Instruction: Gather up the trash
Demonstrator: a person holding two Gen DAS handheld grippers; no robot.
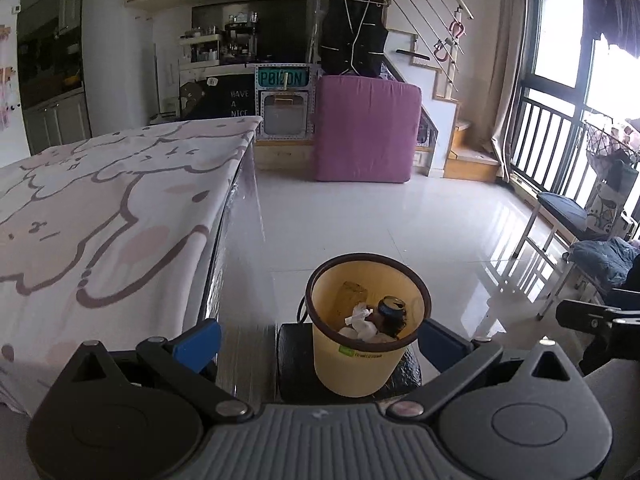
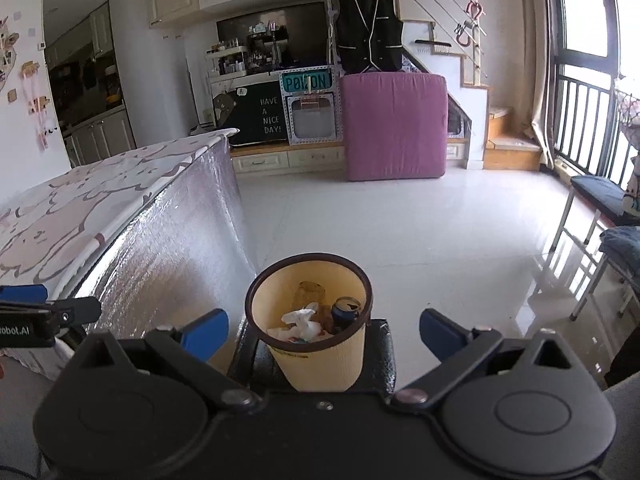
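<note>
Pale yellow ribbed plastic wastebasket with a dark brown rim (image 1: 354, 354) standing on a black stool (image 1: 294, 364) at 6 o'clock in both views, just right of the desk under its bear-print cloth (image 1: 100, 208); inside, crumpled white tissue (image 2: 302, 320) and a dark blue drink can (image 2: 347, 311). Left tool (image 1: 318, 334) and right tool (image 2: 324, 330) both spread wide, pinching nothing. Likely light, thin-walled and easily tipped; best taken at the stiffer rim

Open left gripper (image 1: 320, 340), filled yellow bin (image 1: 360, 364)
</note>
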